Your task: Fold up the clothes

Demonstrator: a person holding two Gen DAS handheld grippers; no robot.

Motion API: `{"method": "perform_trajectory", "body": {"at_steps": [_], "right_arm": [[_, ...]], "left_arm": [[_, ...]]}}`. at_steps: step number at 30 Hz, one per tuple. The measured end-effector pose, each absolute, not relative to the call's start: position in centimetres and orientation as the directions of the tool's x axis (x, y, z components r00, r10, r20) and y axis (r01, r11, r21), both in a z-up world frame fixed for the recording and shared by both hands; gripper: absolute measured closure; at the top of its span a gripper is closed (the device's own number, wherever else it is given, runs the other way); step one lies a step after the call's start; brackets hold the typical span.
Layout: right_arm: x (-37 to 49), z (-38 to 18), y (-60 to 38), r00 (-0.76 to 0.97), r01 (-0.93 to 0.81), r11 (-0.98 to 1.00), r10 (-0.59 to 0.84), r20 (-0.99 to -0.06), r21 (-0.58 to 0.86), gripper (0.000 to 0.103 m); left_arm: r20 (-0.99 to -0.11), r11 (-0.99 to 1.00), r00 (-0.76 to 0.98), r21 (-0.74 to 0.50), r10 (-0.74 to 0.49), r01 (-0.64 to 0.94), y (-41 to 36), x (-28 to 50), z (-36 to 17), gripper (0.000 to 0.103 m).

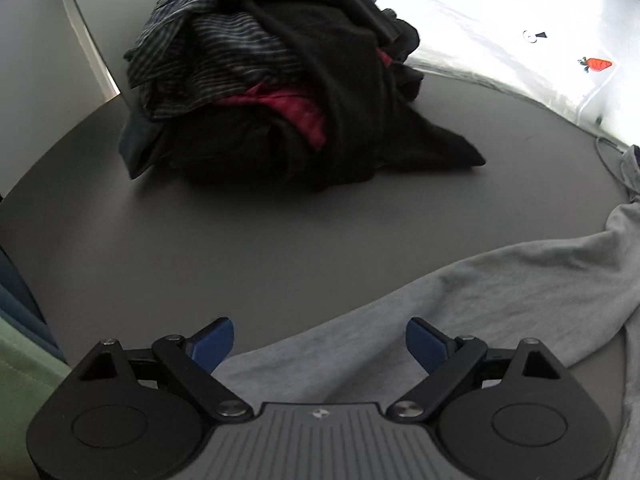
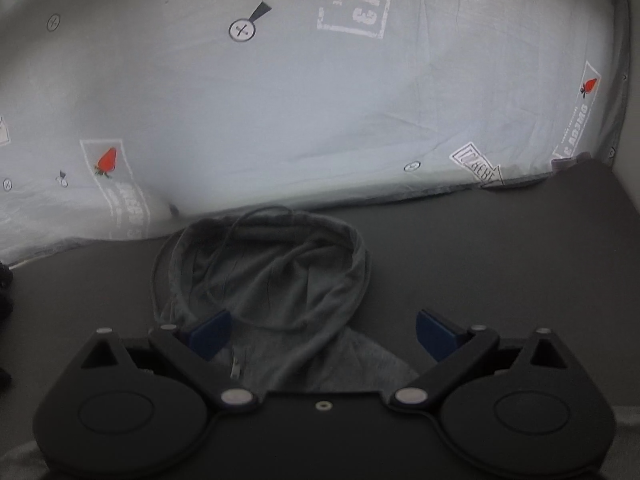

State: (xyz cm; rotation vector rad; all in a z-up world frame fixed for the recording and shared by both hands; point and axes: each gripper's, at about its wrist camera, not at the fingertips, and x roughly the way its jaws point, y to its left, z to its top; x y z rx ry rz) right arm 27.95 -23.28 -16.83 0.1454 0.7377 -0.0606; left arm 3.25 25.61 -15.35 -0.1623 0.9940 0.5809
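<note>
The bench (image 1: 280, 240) is a plain dark grey surface, bordered on its far side by a printed bed sheet (image 2: 320, 112) with strawberry motifs.

Left tool (image 1: 319, 344): your jaws stand wide apart and hold nothing. The grey hoodie (image 1: 500, 292) lies beneath and to the right of this tool, one sleeve trailing away to the right. A pile of dark clothes (image 1: 280, 88) sits well ahead of it.

Right tool (image 2: 323, 334): the jaws are likewise spread wide and empty. The hood (image 2: 272, 264) lies just ahead of the fingertips, with the drawstring (image 2: 224, 280) looped loosely over it and the zipper pull (image 2: 235, 368) just beside the left finger.

Hazards from here:
- Closing on the drawstring alone would likely drag the cord and leave the fabric behind.
- The sleeve lies rumpled; folding over it uncorrected would probably lock in creases.
- A grip on a single layer could peel the zipped front open.
- A wide sweep of the left tool forward risks snagging the dark pile.
</note>
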Motion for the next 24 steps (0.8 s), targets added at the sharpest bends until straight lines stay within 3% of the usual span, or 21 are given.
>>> {"method": "perform_trajectory", "body": {"at_steps": [4, 8, 10, 12, 14, 19, 21, 24], "right_arm": [[19.5, -21.8, -20.3, 0.582, 0.106, 0.985, 0.052, -0.811, 0.139, 0.003], [12.2, -23.8, -18.4, 0.49, 0.124, 0.983, 0.056, -0.87, 0.133, 0.003], [10.2, -24.2, -17.7, 0.46, 0.128, 0.985, 0.042, -0.887, 0.113, 0.003], [8.9, -24.4, -17.1, 0.45, 0.135, 0.986, 0.023, -0.893, 0.094, 0.003], [8.2, -24.1, -16.6, 0.456, 0.152, 0.985, 0.004, -0.89, 0.082, 0.003], [7.4, -23.3, -15.6, 0.489, 0.193, 0.976, -0.006, -0.872, 0.101, 0.003], [7.1, -23.4, -15.1, 0.501, 0.2, 0.974, -0.009, -0.865, 0.105, 0.003], [7.0, -23.7, -14.5, 0.509, 0.219, 0.969, -0.012, -0.861, 0.116, 0.003]], "left_arm": [[-0.841, 0.827, 0.372, 0.145, 0.392, -0.544, 27.7, 0.3, -16.6, 0.01], [-0.872, 0.82, 0.359, 0.081, 0.334, -0.566, 29.9, -1.4, -18.6, 0.01], [-0.882, 0.822, 0.366, 0.04, 0.297, -0.569, 30.7, -1.9, -19.5, 0.016], [-0.892, 0.835, 0.379, -0.004, 0.246, -0.551, 31.2, -2.2, -19.7, 0.064], [-0.899, 0.86, 0.398, -0.049, 0.184, -0.507, 31.2, -2.2, -18.8, 0.079], [-0.861, 0.936, 0.498, -0.082, 0.107, -0.343, 31.7, -2.9, -11.3, 0.079], [-0.866, 0.957, 0.493, -0.066, 0.085, -0.281, 32.4, -3.0, -9.8, 0.067], [-0.903, 0.973, 0.401, 0.071, 0.155, -0.218, 33.1, -3.2, -11.1, 0.052]]}}
